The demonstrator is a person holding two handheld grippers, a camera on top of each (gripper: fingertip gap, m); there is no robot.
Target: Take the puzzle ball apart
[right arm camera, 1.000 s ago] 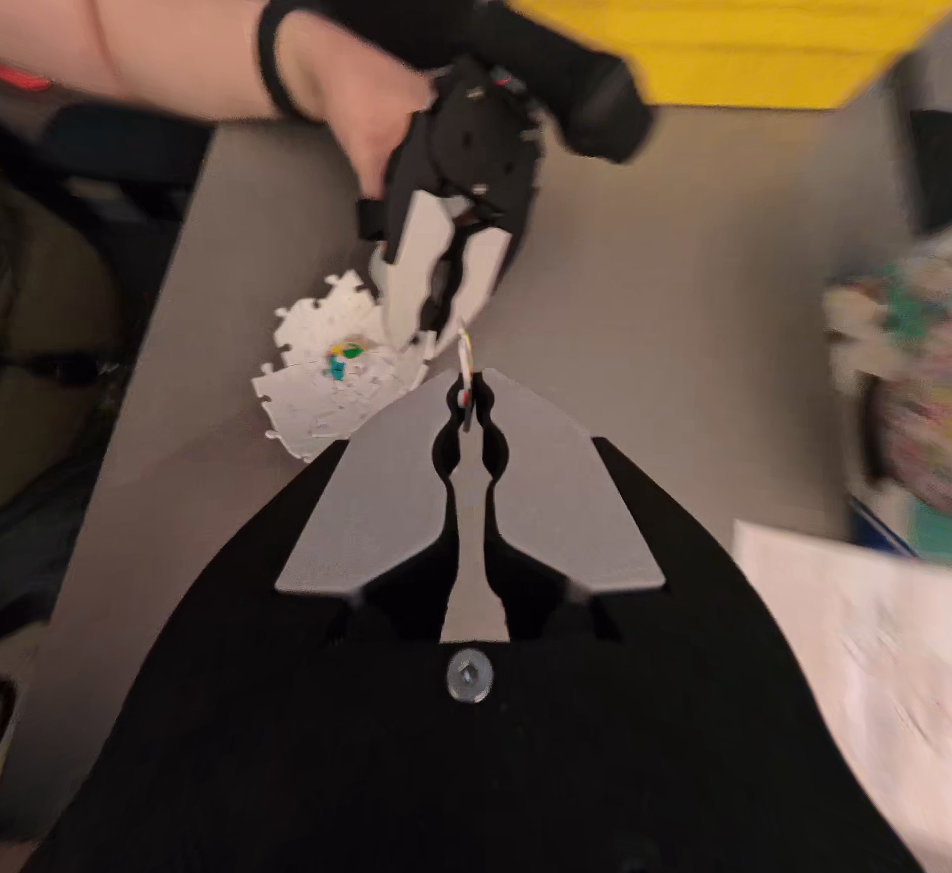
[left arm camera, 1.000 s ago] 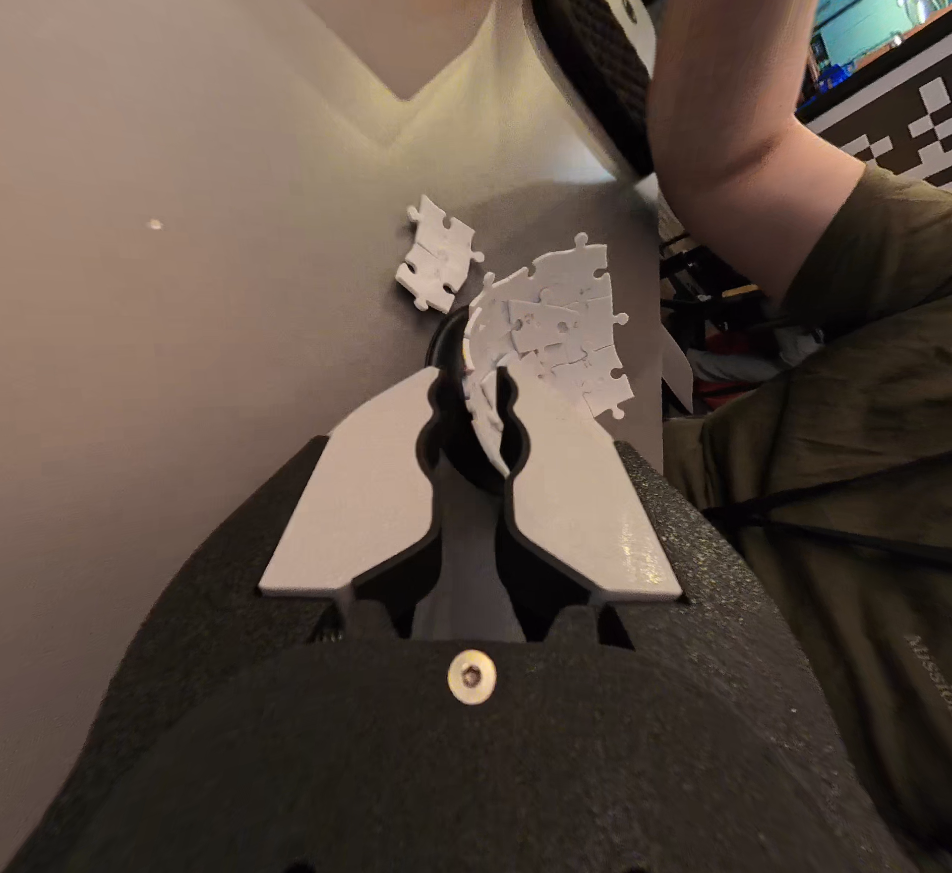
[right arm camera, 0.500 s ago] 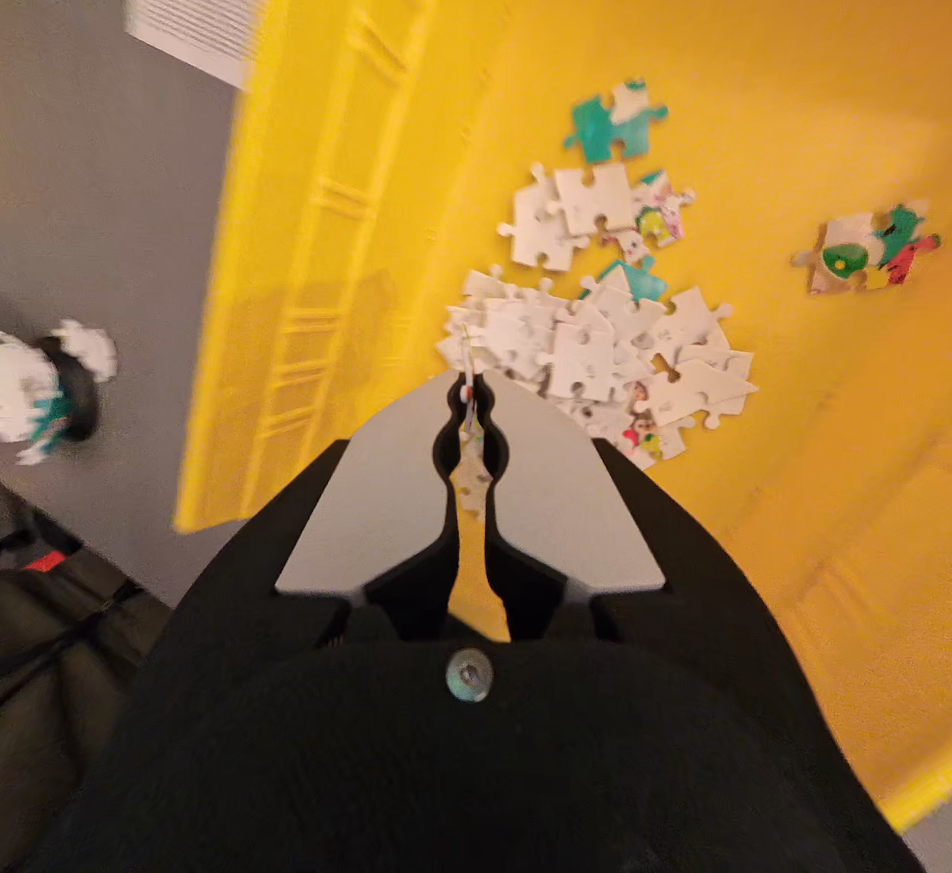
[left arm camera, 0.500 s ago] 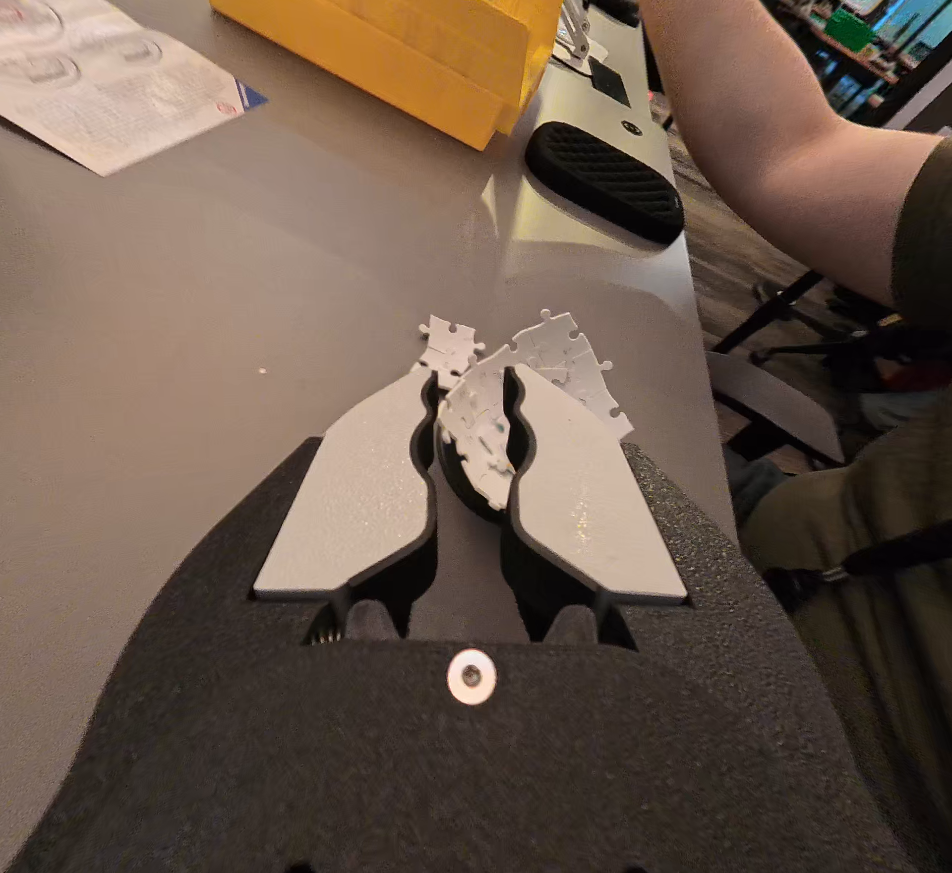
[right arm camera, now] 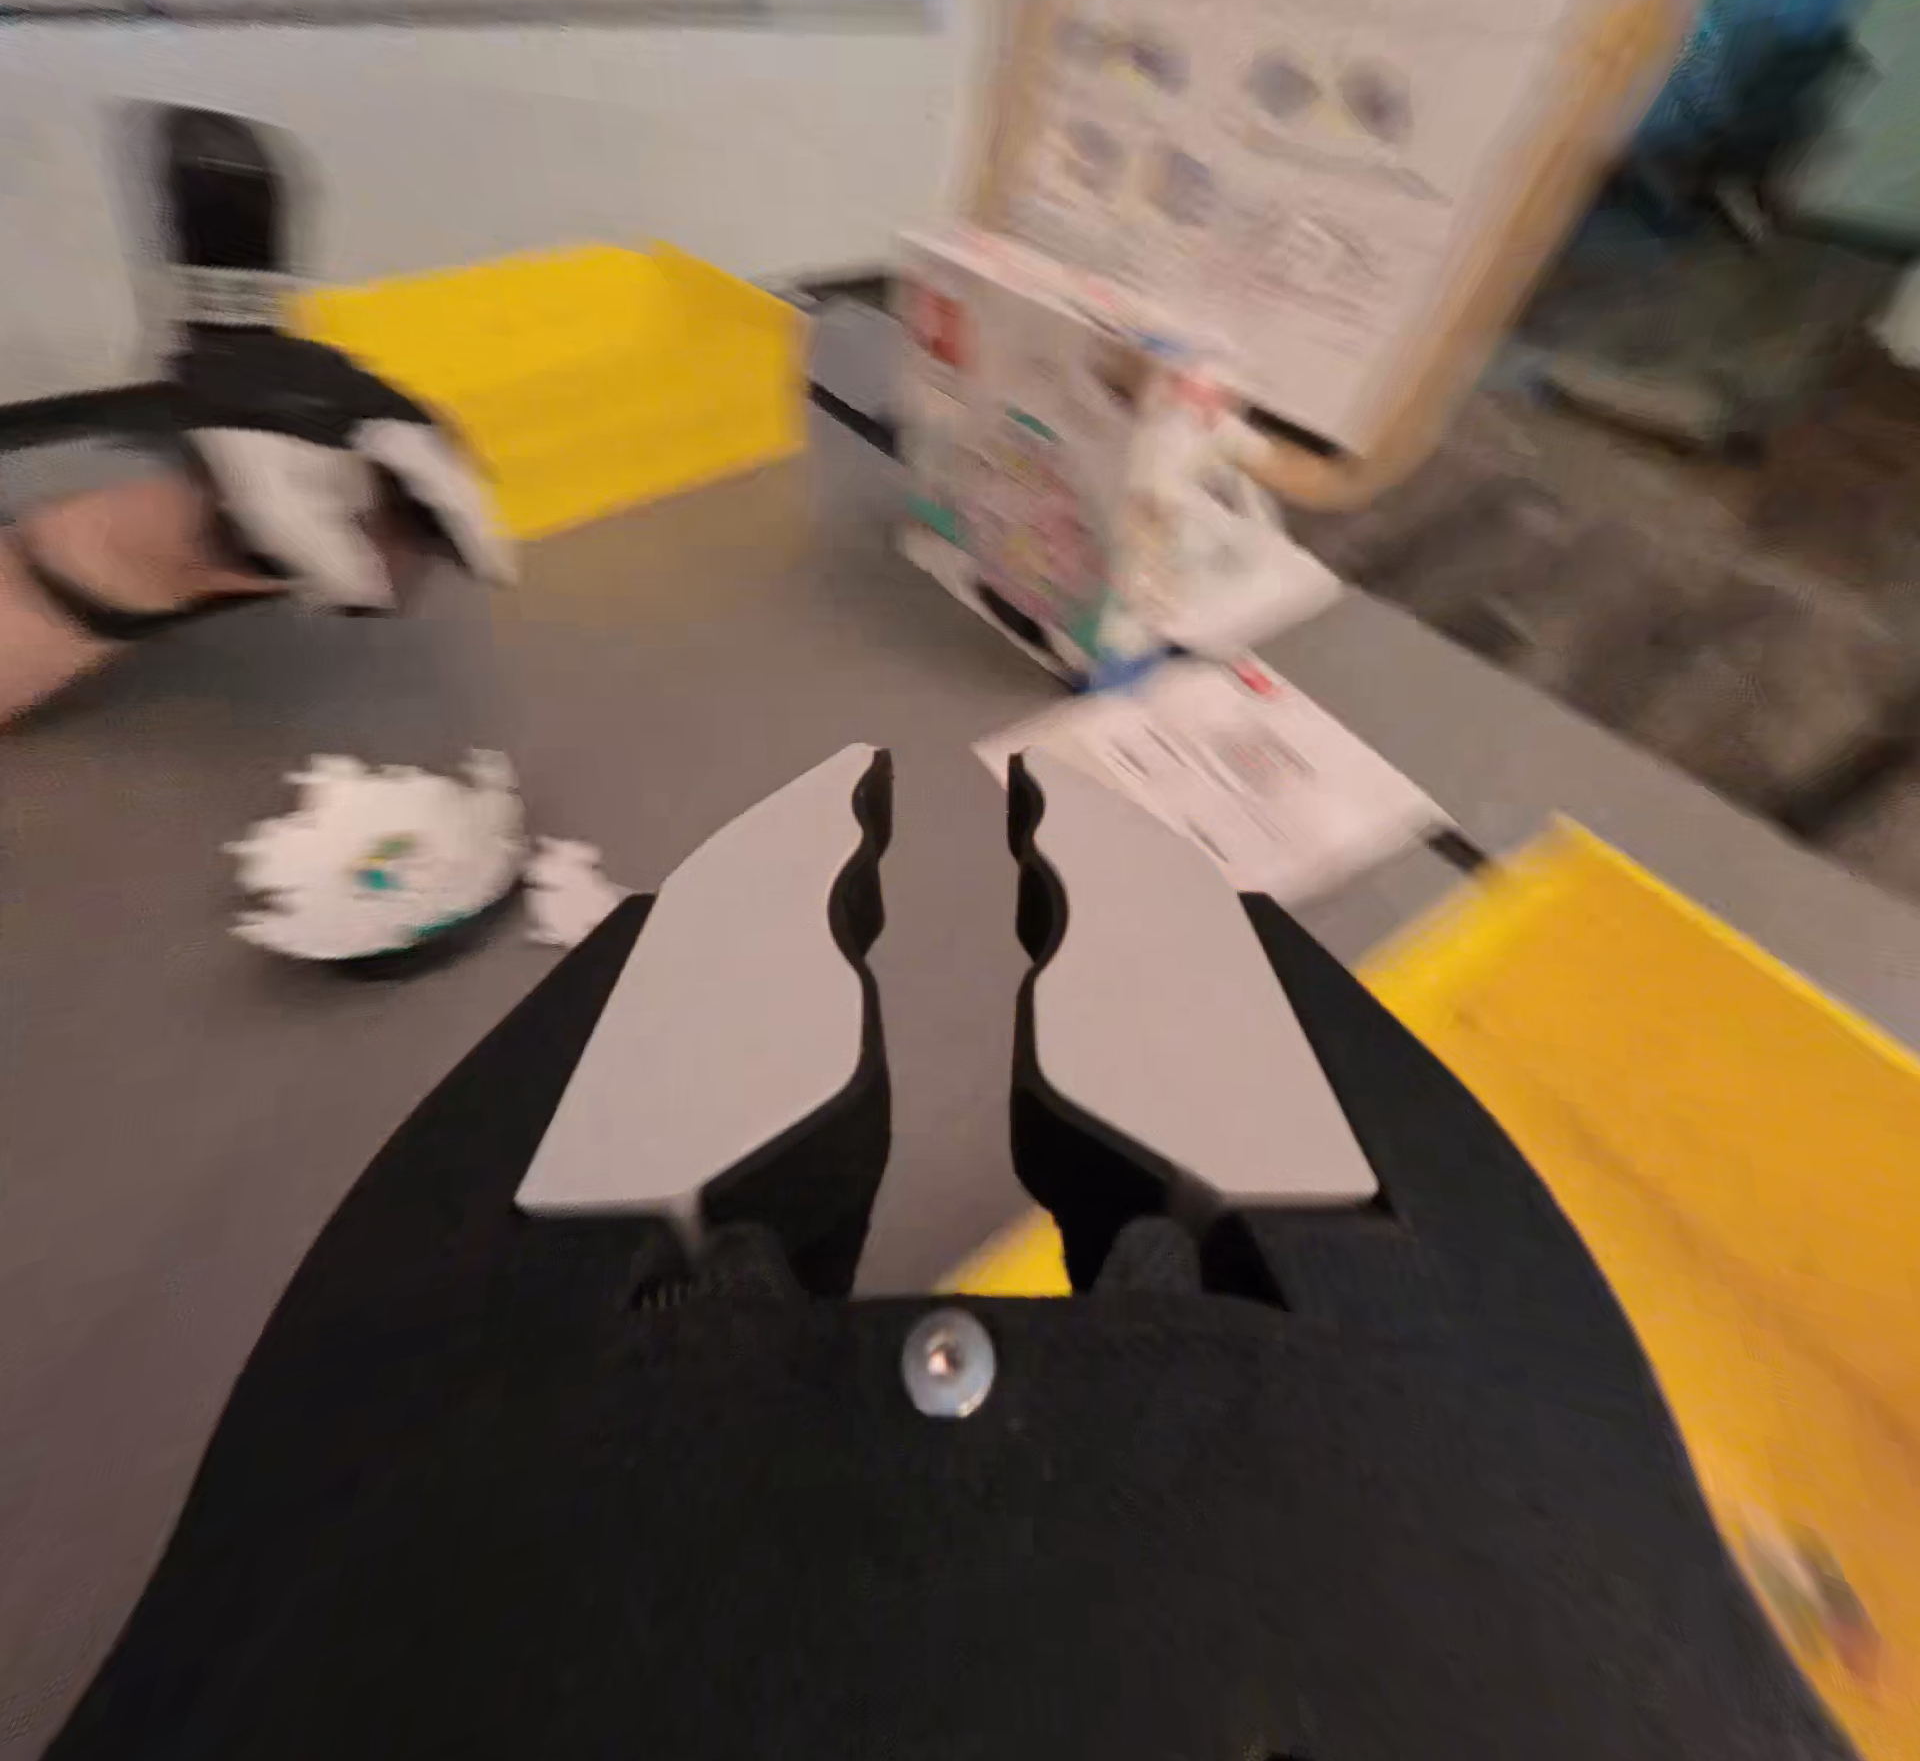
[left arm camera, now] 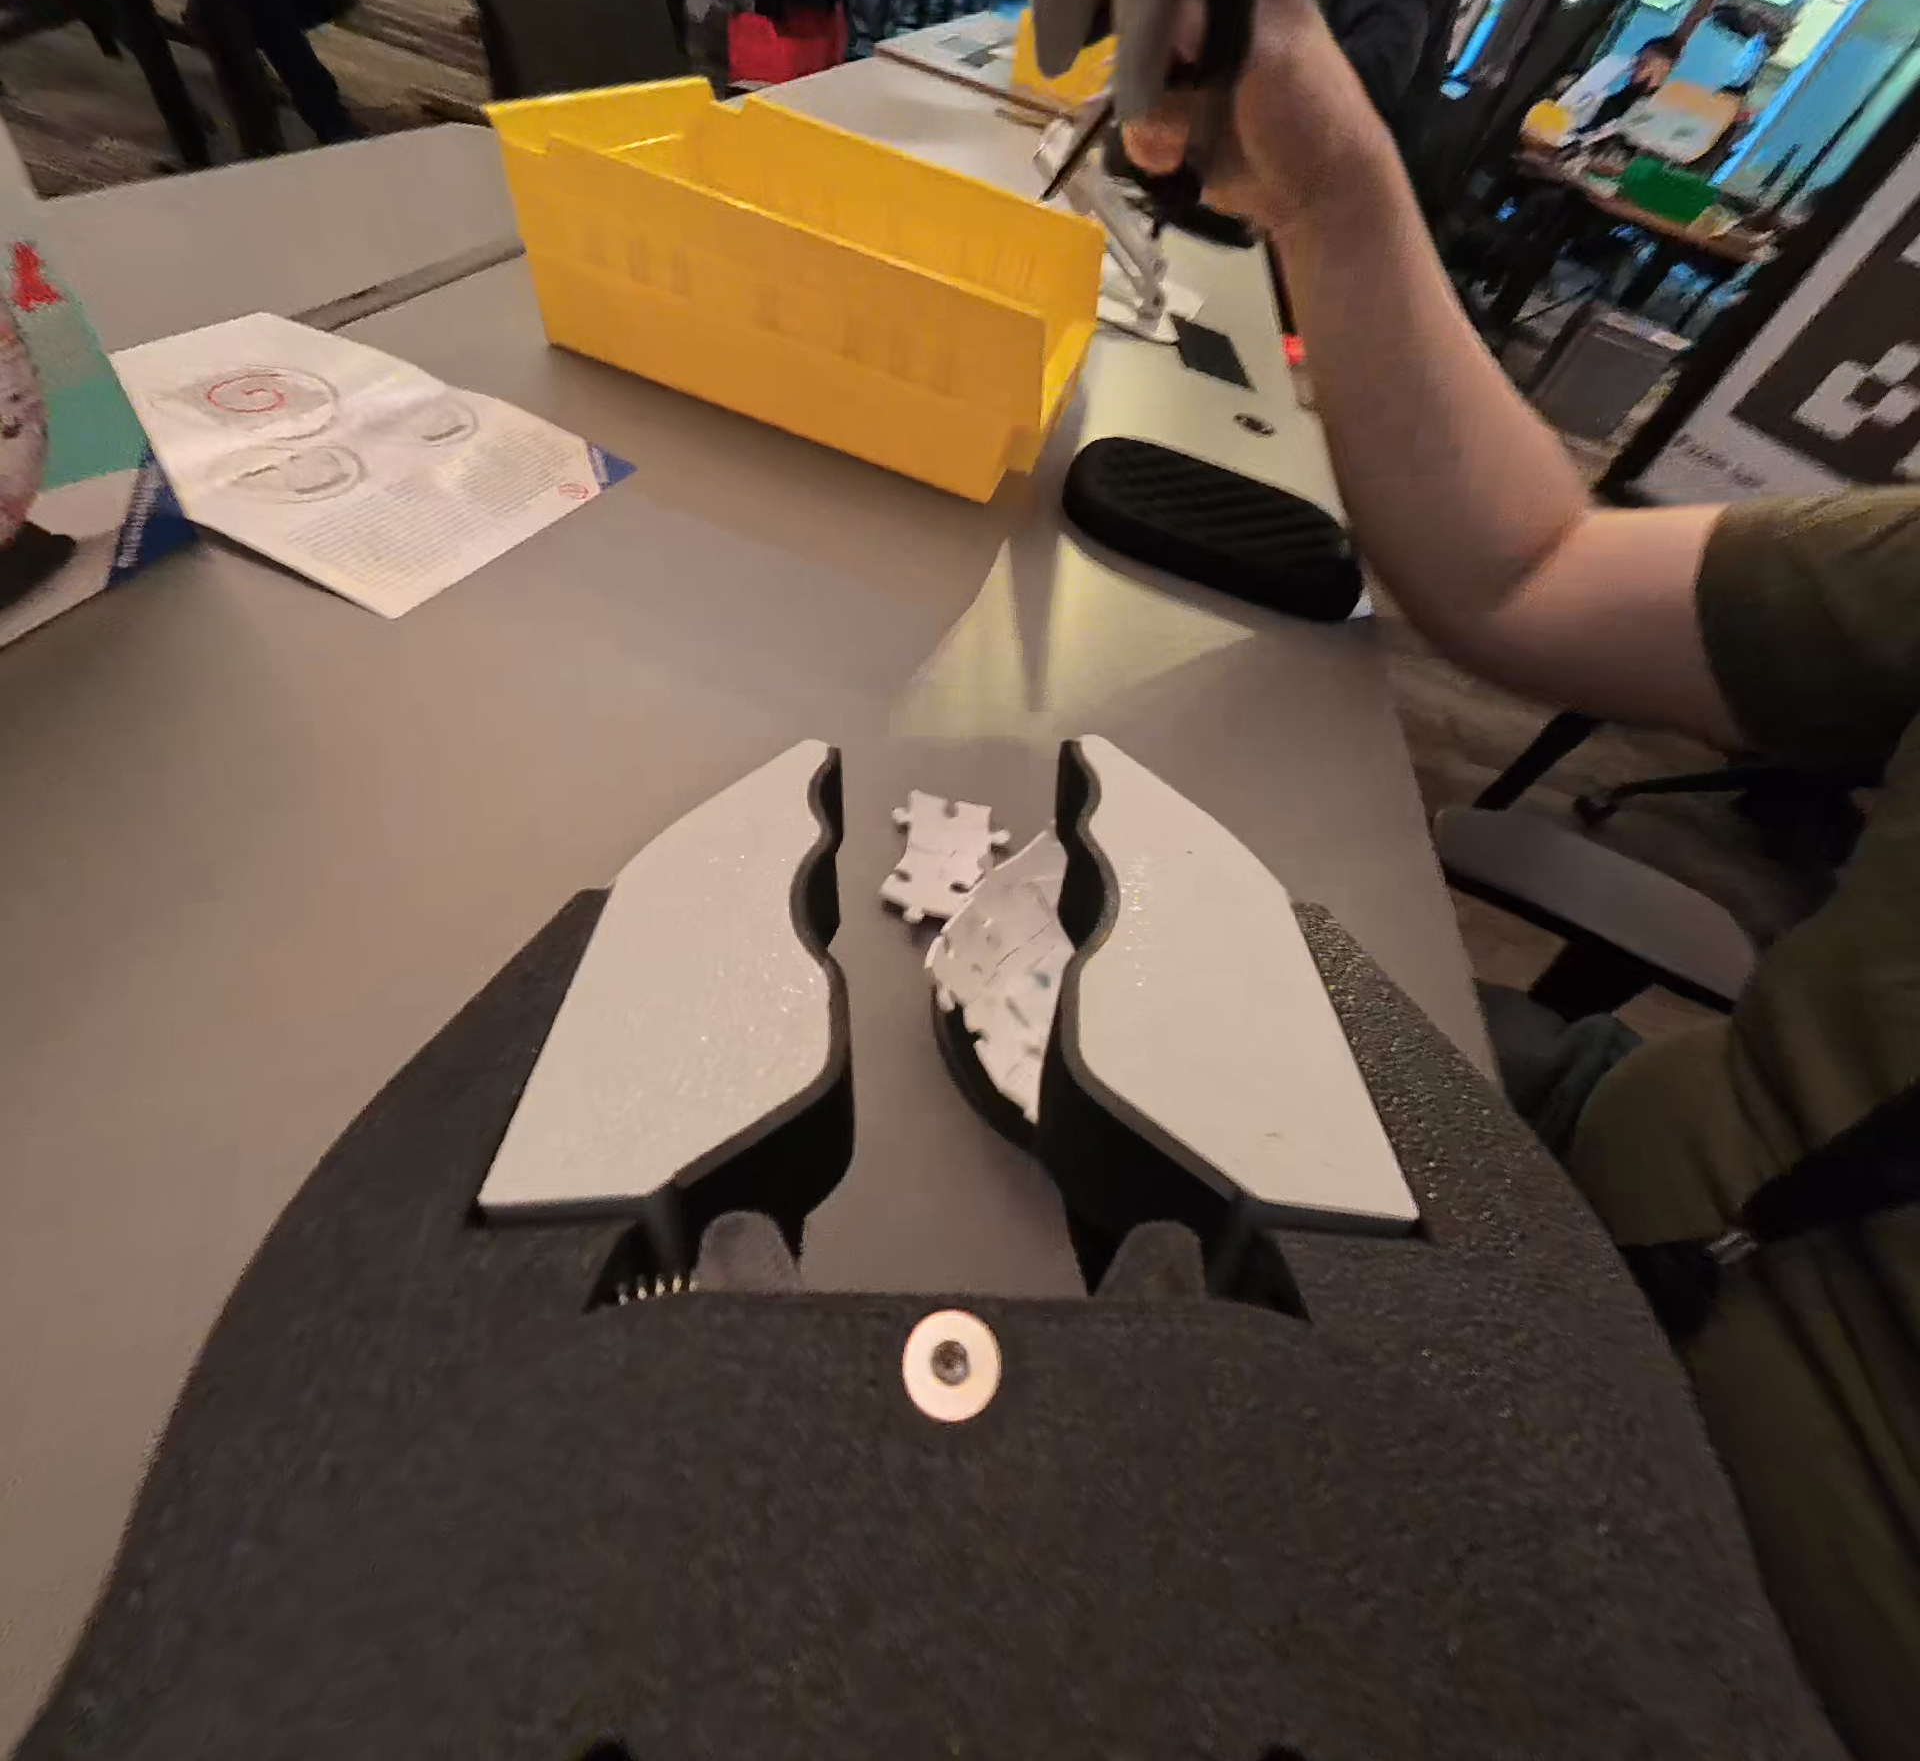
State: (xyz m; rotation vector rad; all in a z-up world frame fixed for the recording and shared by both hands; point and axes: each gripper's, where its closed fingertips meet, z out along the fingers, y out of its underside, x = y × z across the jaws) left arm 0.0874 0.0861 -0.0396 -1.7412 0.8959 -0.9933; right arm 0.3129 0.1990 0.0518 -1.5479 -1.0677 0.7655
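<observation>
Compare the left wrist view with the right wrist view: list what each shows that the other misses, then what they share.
Only the left wrist view shows the ribbed black oval pad near the table edge, the person's raised forearm and the open left gripper close up.

Only the right wrist view shows the upright colourful puzzle box whole and a second yellow bin at its right edge.

Both show the white curved puzzle-ball remnant on its black stand, a small loose white piece cluster, the printed paper leaflet, the yellow plastic bin and the grey table.
</observation>
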